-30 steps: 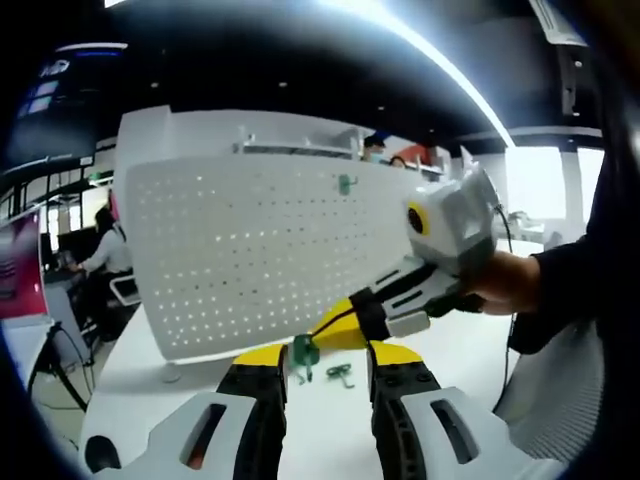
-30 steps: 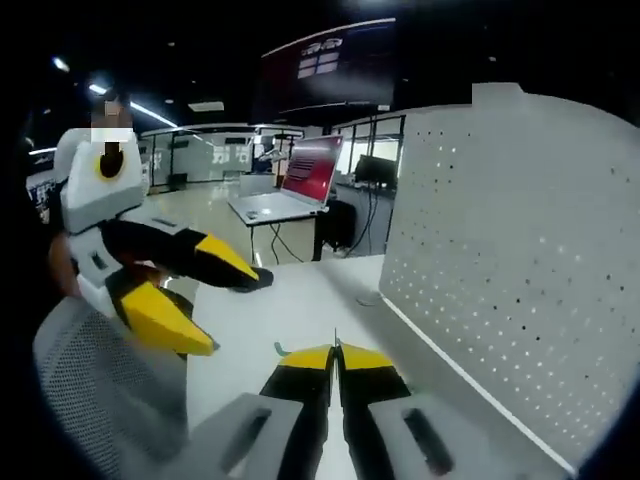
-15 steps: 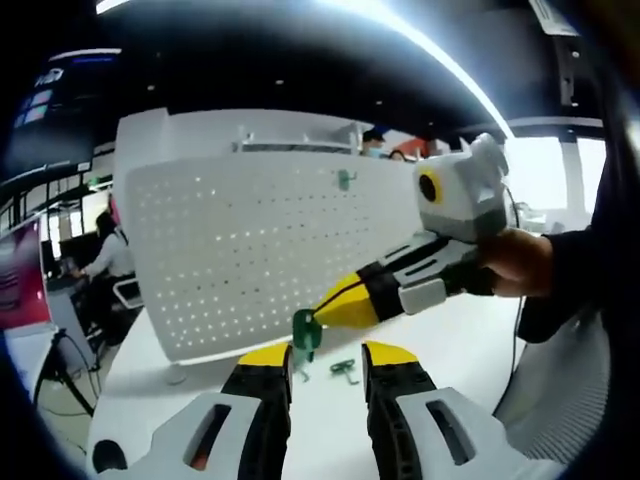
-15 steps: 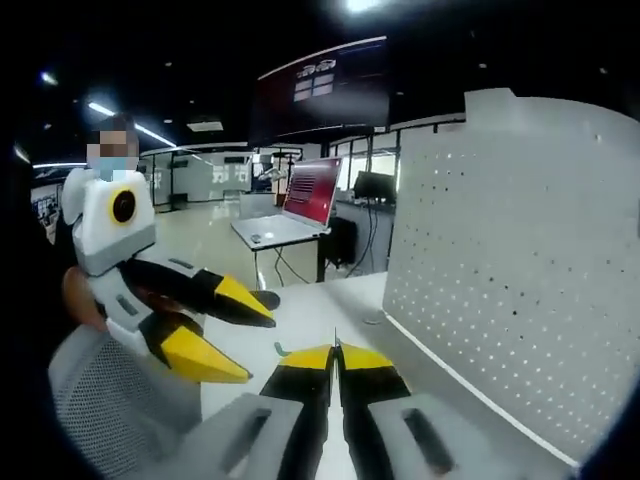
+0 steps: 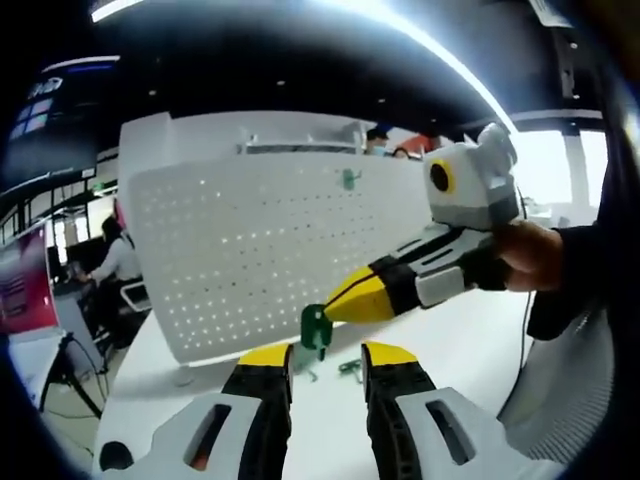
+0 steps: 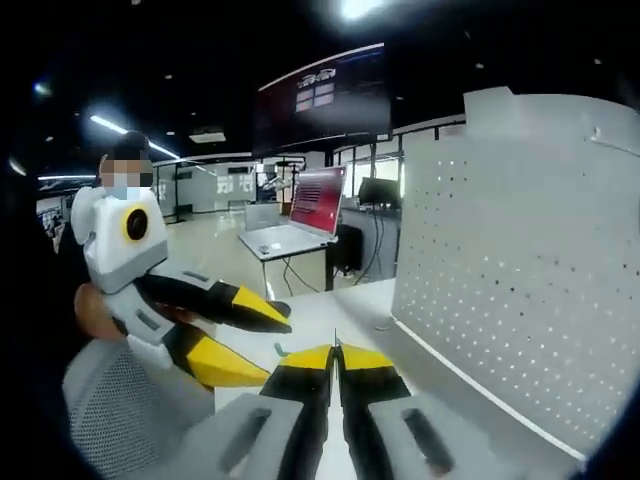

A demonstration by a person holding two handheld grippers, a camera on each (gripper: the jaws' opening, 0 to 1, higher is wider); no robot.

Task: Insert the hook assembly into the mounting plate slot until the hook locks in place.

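The green hook (image 5: 316,330) has been raised off the desk (image 5: 470,330), pinched by the right gripper (image 5: 330,310), apparently at its tip. The left gripper (image 5: 322,372) is held open. The hook is best aligned squarely with a slot in the pegboard (image 5: 260,250).

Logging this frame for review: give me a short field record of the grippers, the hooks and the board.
right gripper: shut on green hook, lifted off the table
left gripper: jaws open, holding nothing
pegboard: white, upright on the table
mounted hook: green, already high on the pegboard
spare hook: green, lying on the table between the left jaws
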